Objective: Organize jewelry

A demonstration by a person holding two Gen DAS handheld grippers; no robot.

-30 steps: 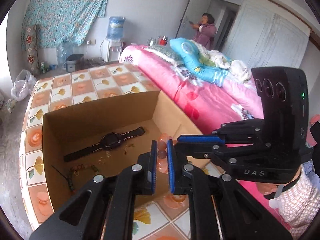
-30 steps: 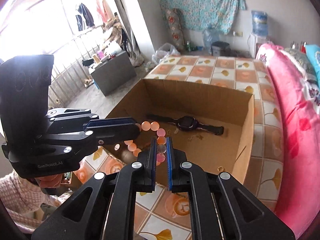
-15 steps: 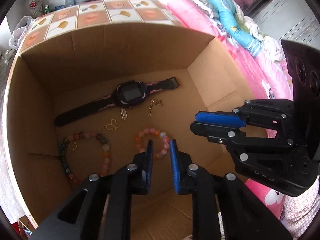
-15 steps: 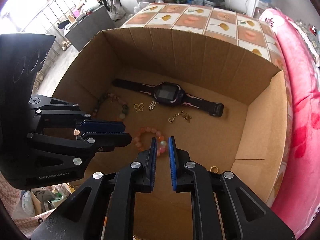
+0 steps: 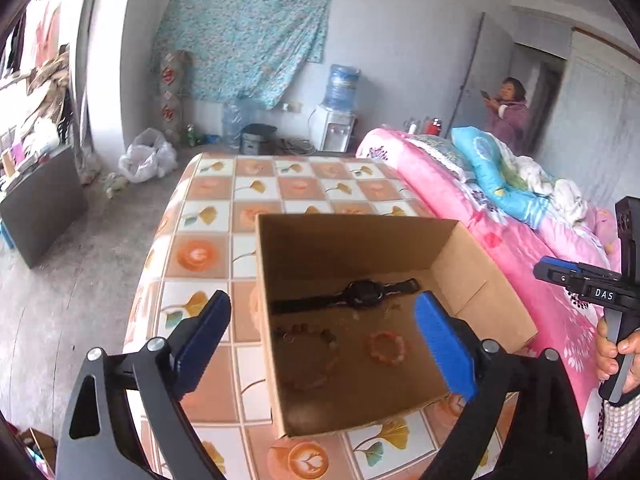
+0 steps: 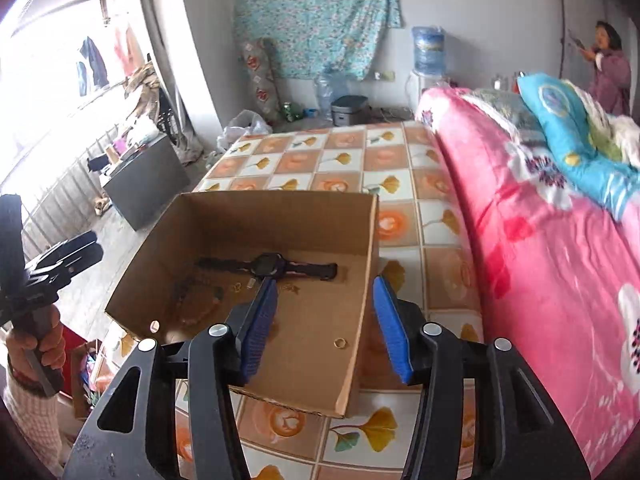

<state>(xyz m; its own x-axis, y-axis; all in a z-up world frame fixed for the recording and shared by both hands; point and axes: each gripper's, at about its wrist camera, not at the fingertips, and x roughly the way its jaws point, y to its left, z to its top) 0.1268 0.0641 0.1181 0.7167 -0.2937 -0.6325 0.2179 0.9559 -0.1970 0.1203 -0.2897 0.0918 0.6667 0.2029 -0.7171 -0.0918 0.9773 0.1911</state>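
An open cardboard box (image 5: pixel 344 240) stands on the table. On its floor lie a black watch (image 5: pixel 362 294), a pink bead bracelet (image 5: pixel 386 348) and a darker mixed-bead bracelet (image 5: pixel 310 354). My left gripper (image 5: pixel 322 299) hangs back above the box's near edge. Its jaws are opening wide with nothing between them. The right wrist view shows the same box (image 6: pixel 280 220), the watch (image 6: pixel 270 266), small gold charms (image 6: pixel 238 287) and a gold ring (image 6: pixel 340 343). My right gripper (image 6: pixel 324 282) is over the box's near right corner, jaws opening and empty. Its left finger hides the pink bracelet.
The table (image 5: pixel 208 256) wears an orange and white tile-pattern cloth. A pink bed (image 5: pixel 520 248) runs along its right side. A person (image 5: pixel 510 112) stands in the far doorway. A water dispenser (image 5: pixel 336 120) and a dark cabinet (image 5: pixel 40 208) stand on the floor.
The pink bracelet, held between both grippers over the box, now lies on the box floor. Both grippers dipped into the box, then drew back and apart, and their jaws spread from shut to wide.
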